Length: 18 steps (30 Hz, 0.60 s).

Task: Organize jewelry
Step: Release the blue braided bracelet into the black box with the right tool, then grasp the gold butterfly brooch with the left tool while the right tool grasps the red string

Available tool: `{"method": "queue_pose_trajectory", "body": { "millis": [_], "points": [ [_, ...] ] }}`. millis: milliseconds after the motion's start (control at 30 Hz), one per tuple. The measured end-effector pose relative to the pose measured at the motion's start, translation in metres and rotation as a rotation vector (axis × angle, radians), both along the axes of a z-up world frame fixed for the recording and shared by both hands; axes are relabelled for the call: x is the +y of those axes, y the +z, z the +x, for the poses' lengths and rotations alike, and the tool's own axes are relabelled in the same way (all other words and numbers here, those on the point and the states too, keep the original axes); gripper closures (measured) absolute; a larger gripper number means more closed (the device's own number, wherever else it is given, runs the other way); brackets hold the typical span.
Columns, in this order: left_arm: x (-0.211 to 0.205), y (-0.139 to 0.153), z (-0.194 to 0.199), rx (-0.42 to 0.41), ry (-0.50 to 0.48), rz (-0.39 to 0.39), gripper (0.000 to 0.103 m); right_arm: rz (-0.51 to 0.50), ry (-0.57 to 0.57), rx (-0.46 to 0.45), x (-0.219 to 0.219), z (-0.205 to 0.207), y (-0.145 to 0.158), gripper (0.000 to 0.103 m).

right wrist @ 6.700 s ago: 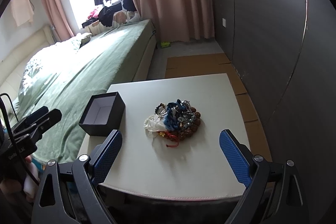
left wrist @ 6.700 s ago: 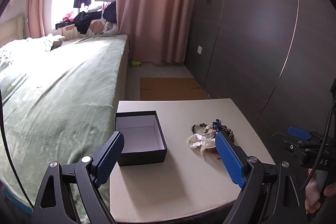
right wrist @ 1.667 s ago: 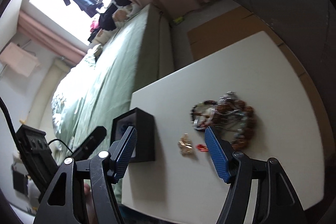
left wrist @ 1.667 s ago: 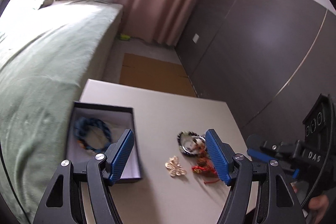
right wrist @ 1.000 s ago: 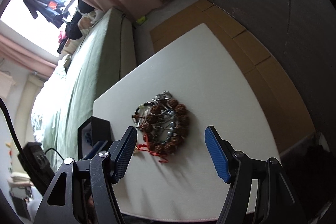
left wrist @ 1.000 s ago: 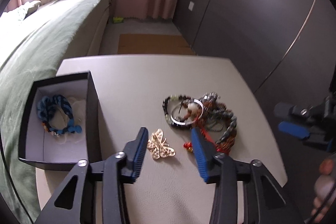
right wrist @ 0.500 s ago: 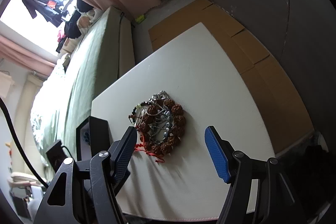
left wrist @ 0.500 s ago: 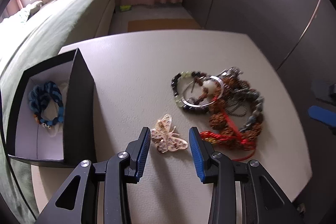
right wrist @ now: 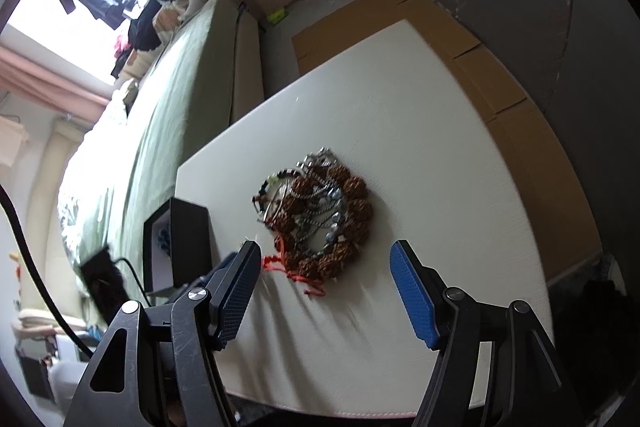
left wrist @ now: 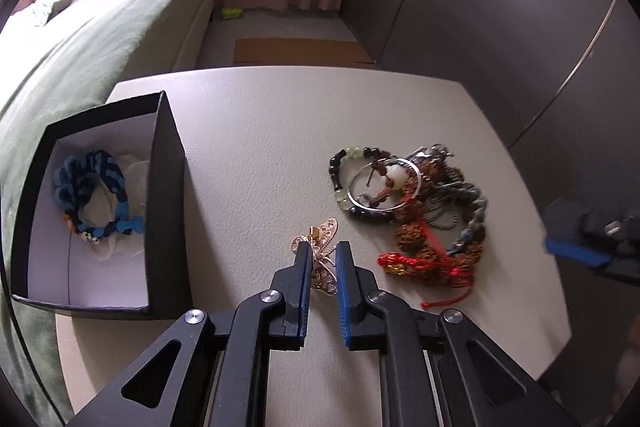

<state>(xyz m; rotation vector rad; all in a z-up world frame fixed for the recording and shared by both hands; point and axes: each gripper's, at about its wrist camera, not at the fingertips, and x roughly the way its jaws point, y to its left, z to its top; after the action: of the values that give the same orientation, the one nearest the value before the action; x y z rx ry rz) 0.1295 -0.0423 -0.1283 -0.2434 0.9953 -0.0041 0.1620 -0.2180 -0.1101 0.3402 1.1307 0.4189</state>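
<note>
Two fingers of the left gripper (left wrist: 322,259) stood nearly together, pinched on the gold butterfly brooch (left wrist: 323,247), whose upper wing stuck out beyond the tips. The brooch lay on the table (left wrist: 260,131), its long axis running roughly along the fingers, tilted slightly to the right. Whether it had left the surface could not be told.

Outward to the left: the black box (left wrist: 166,211), open, close beside the gripper, its near wall between the brooch and the white interior. Inside lay a blue braided bracelet (left wrist: 94,195) on something pale. Judgement: the coming move turns on this relation. The box sits left and slightly forward of the gripper, so the brooch would have to be lifted over the dark wall and carried left before release. The left gripper is much the nearer to both brooch and box.

Outward to the right: the jewelry pile (left wrist: 416,211), just beside the brooch but apart from it, with a silver bangle (left wrist: 384,183), dark and pale beads, brown beads and a red cord (left wrist: 436,267).

The right gripper (right wrist: 326,291) was wide open, holding nothing, hovering at the near edge of the table with the pile ahead between its fingers. The box (right wrist: 188,243) appeared at its left.

Risk noted: the brooch is thin and flat; a grip on one wing might let it pivot or slip.
</note>
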Motion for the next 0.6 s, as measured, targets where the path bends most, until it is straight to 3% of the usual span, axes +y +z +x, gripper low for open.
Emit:
{"method": "queue_pose_trajectory", "body": {
  "millis": [367, 600],
  "points": [
    [0.034, 0.026, -0.013, -0.057, 0.052, -0.085, 0.091, -0.013, 0.085, 0.022, 0.026, -0.003, -0.010, 0.042],
    [0.058, 0.048, -0.030, -0.118, 0.102, -0.122, 0.091, -0.105, 0.120, 0.022, 0.045, -0.002, -0.022, 0.048]
  ]
}}
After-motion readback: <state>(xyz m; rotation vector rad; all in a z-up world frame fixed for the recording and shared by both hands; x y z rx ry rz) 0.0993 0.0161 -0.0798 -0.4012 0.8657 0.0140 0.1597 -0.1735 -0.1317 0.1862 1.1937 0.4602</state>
